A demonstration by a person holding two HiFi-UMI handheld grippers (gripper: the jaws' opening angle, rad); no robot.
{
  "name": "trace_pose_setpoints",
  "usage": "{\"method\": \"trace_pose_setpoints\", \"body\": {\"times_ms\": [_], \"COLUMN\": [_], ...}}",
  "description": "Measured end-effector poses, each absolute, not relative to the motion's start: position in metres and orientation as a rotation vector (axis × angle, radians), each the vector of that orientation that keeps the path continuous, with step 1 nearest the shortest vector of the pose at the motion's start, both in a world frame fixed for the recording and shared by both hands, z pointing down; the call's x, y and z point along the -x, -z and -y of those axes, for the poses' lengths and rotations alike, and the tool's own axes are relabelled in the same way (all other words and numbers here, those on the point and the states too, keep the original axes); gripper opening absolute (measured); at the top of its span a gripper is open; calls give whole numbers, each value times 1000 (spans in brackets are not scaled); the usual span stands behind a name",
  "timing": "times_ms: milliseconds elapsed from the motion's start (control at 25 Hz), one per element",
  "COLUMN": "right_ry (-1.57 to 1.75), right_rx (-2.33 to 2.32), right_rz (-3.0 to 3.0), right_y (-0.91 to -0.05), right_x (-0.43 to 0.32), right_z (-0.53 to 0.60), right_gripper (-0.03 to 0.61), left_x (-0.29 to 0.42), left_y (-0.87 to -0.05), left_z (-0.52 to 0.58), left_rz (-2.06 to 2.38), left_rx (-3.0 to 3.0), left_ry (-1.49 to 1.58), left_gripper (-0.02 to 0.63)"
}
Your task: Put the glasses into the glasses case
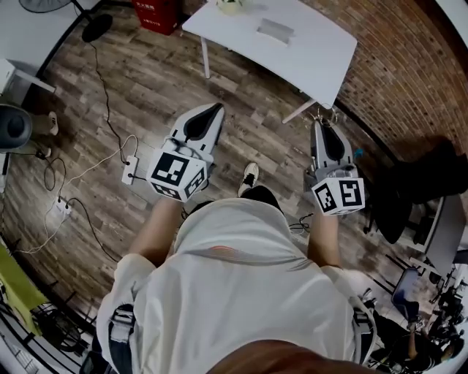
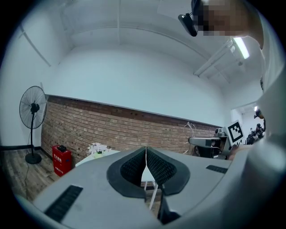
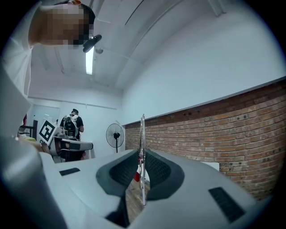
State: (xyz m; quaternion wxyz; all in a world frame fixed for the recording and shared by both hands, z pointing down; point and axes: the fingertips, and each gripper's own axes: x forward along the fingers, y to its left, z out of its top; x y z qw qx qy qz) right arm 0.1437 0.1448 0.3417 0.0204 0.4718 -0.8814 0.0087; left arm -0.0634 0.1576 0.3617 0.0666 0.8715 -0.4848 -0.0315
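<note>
My right gripper [image 1: 326, 126] is shut on a pair of thin metal-framed glasses [image 1: 324, 115], and they stick out past its tip. In the right gripper view the glasses [image 3: 142, 134] stand edge-on between the pads of the right gripper [image 3: 142, 157]. My left gripper [image 1: 211, 110] is shut with nothing in it; in its own view the left gripper [image 2: 145, 154] has its pads touching. Both are held level over the wooden floor, short of a white table [image 1: 314, 62]. A flat grey object [image 1: 276, 31], perhaps the glasses case, lies on that table.
A white flower piece [image 1: 230, 5] sits at the table's far edge. A red box [image 1: 155, 13] stands on the floor left of the table. A power strip [image 1: 130, 169] and cables trail at the left. A dark chair [image 1: 431, 179] is at the right. A fan [image 2: 32, 109] stands by the brick wall.
</note>
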Motion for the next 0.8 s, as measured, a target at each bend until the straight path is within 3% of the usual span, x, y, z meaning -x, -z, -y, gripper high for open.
{"method": "trace_pose_setpoints", "body": {"times_ms": [800], "right_ry": [-107], "right_rx": [-1278], "right_rz": [2854], "right_y": [-356], "right_x": [-198], "right_z": [62], "right_gripper": [97], "left_x": [-7], "left_y": [-331], "left_z": [8], "left_rz": [1602], "left_rx": [-2607], "left_ry": [110], "left_gripper": [18]}}
